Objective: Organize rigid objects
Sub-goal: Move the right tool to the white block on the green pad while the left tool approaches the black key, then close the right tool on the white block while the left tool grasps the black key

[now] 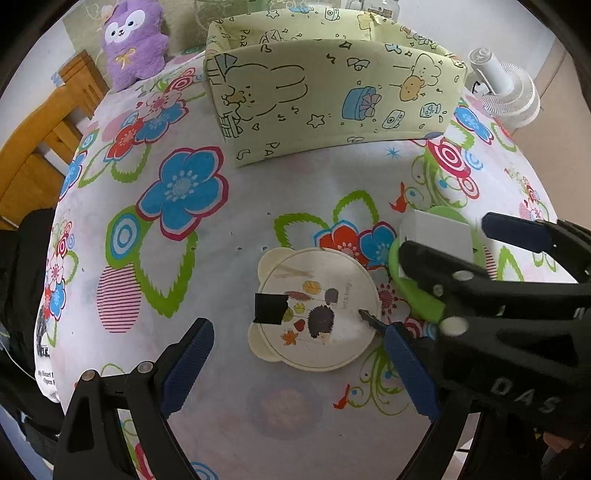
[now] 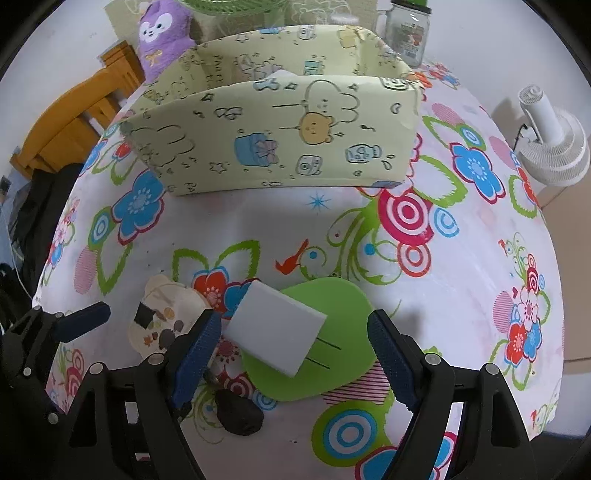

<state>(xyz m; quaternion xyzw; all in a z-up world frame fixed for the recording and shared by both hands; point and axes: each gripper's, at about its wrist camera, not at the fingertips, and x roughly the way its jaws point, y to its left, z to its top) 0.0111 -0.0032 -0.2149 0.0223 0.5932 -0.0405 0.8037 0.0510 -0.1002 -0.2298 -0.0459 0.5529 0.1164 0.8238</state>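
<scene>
A cream round lid [image 1: 325, 295] with a hedgehog picture and a strip of black tape [image 1: 269, 308] lies flat on the flowered tablecloth. My left gripper [image 1: 299, 369] hovers open just above its near edge. A key [image 1: 371, 321] with a black head [image 2: 238, 411] rests at the lid's right rim. A white block [image 2: 277, 325] lies on a flat green disc [image 2: 332, 306]. My right gripper [image 2: 293, 356] is open, with a pad on either side of the block and disc. That right gripper [image 1: 445, 234] shows from the side in the left wrist view.
A pale green cartoon-print box [image 2: 273, 140], open on top, stands behind the objects on the table. A purple plush [image 1: 133, 44], a glass jar [image 2: 406, 33] and a white fan [image 2: 550, 144] are at the back. A wooden chair [image 1: 40, 140] is at the left.
</scene>
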